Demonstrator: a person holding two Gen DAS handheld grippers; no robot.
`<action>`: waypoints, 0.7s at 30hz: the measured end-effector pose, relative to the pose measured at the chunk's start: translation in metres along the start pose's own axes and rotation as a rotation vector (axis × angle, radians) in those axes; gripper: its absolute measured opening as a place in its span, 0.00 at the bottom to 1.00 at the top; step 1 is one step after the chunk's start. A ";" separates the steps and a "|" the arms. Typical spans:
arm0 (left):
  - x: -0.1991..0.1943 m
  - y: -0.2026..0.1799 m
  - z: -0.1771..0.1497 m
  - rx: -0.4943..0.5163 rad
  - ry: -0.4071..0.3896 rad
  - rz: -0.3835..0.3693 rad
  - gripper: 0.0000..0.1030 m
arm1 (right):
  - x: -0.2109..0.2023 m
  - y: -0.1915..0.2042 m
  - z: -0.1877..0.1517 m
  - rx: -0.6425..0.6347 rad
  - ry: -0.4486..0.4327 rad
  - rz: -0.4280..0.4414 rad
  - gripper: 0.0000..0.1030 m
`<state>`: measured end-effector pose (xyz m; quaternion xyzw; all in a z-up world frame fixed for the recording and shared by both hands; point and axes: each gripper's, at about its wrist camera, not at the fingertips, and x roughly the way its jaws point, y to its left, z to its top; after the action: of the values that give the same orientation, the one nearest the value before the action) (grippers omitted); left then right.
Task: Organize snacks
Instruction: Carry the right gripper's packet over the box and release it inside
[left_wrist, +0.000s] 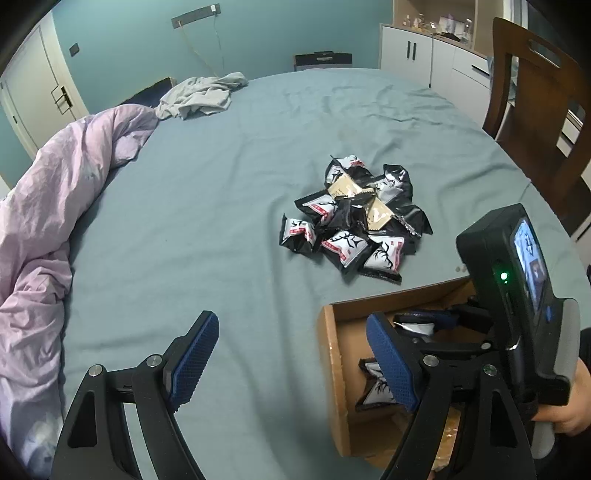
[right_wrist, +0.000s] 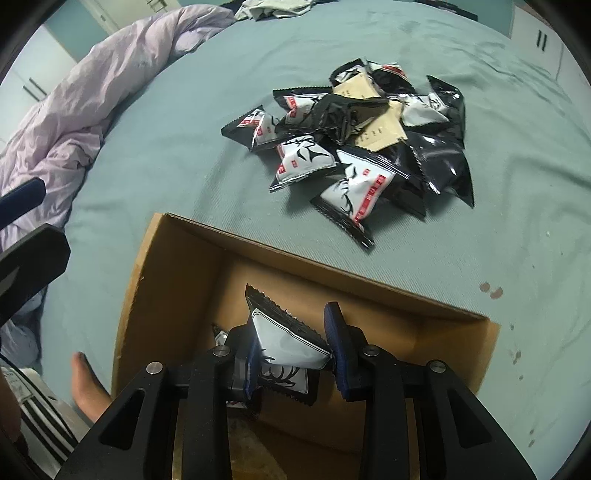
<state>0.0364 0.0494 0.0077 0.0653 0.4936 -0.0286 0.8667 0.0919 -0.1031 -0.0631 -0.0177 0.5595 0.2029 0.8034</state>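
From the left wrist camera, the left gripper (left_wrist: 291, 356) fills the lower frame, its blue-padded fingers spread wide with nothing between them, hanging over the blue-green bedsheet (left_wrist: 221, 206). At centre, slightly right, lies a heap of snack packets (left_wrist: 354, 218), mostly black and white with a couple of tan ones. At lower right sits an open cardboard box (left_wrist: 334, 369) with one packet visible on its floor. The right gripper's body rises at the right edge, reaching down into the box. A lilac duvet (left_wrist: 48, 229) is bunched along the left edge.

From the right wrist camera, the right gripper (right_wrist: 291, 350) at bottom centre is pinching a black and white snack packet (right_wrist: 286, 339) between its pads, held inside the box (right_wrist: 155, 288), above another packet lying on the floor. The heap (right_wrist: 354, 136) lies in the upper centre, just beyond the box's far wall. A bare foot shows at lower left.

The step in hand looks like dropping this packet into the box. Doing it well probably means lowering close to the floor before letting go, beside the packet already there rather than on it, then lifting straight up clear of the walls.
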 end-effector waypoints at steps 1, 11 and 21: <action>0.000 0.000 0.001 -0.003 0.000 0.000 0.81 | 0.001 0.001 0.001 -0.007 -0.008 0.007 0.30; -0.003 0.008 0.000 -0.041 -0.035 0.022 0.81 | -0.025 -0.020 -0.009 0.126 -0.124 0.178 0.72; -0.014 0.003 -0.004 -0.025 -0.043 -0.014 0.81 | -0.093 -0.063 -0.028 0.276 -0.152 0.158 0.72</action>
<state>0.0261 0.0524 0.0174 0.0505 0.4758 -0.0297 0.8776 0.0612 -0.1962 -0.0013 0.1522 0.5192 0.1873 0.8199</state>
